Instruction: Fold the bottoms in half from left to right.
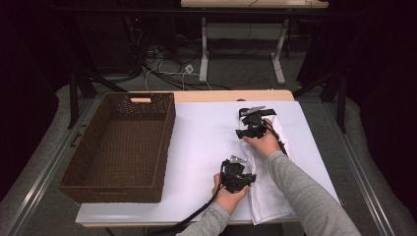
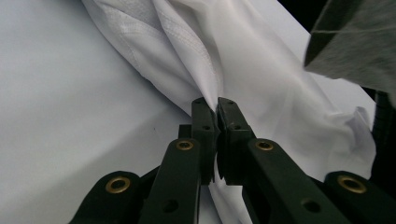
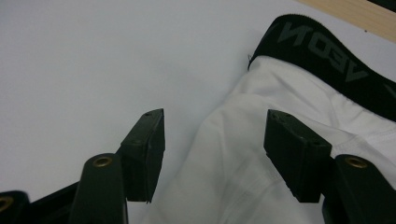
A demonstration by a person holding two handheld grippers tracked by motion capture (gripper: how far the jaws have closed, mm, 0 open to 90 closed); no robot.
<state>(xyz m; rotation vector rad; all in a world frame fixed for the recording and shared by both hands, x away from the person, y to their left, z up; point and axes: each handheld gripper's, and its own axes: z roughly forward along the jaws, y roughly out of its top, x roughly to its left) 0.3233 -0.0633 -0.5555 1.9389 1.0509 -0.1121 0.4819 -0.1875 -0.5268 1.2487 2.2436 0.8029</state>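
Note:
A white garment with a black waistband lies along the right side of the white table top. My left gripper sits at the garment's near left edge. In the left gripper view its jaws are shut on a bunched fold of the white cloth. My right gripper is farther back, over the waistband end. Its jaws stand open, one on each side of the garment's left edge, not pressing on it.
A dark brown woven basket stands on the left half of the table. A strip of bare wood runs along the table's far edge. A grey sleeve crosses the upper right of the left gripper view.

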